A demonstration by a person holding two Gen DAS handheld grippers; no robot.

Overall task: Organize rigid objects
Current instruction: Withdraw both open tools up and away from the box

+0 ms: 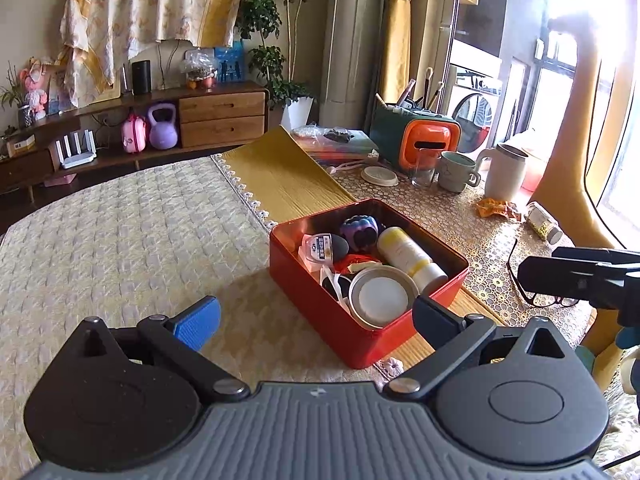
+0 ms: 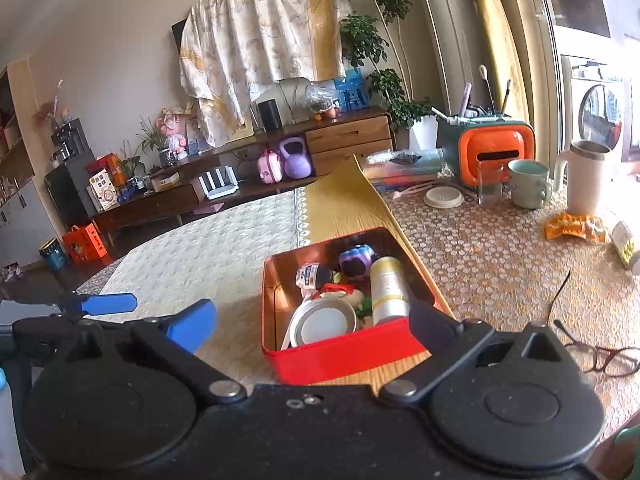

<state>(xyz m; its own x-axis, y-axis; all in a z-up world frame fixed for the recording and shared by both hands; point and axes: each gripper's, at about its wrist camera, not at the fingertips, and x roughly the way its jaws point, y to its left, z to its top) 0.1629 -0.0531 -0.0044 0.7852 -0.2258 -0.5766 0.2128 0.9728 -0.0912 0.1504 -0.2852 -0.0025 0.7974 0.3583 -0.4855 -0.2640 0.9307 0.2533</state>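
Note:
A red metal box (image 1: 320, 308) (image 2: 340, 354) stands on the table. In it lie a white-and-yellow bottle (image 1: 408, 254) (image 2: 386, 286), a round tin lid (image 1: 380, 296) (image 2: 322, 322), a purple toy (image 1: 360, 230) (image 2: 356, 260) and a small labelled white case (image 1: 320, 250) (image 2: 308, 276). My left gripper (image 1: 316, 320) is open and empty, just in front of the box. My right gripper (image 2: 312, 326) is open and empty, held over the box's near edge. The right gripper also shows at the right edge of the left wrist view (image 1: 576, 276).
Glasses (image 1: 536, 280) (image 2: 600, 354) lie right of the box. Behind stand a glass (image 2: 490, 184), a green mug (image 2: 528, 184), a white jug (image 2: 586, 178), an orange-fronted holder (image 2: 492, 148), a white lid (image 2: 442, 196), an orange wrapper (image 2: 576, 226) and a small jar (image 2: 626, 242).

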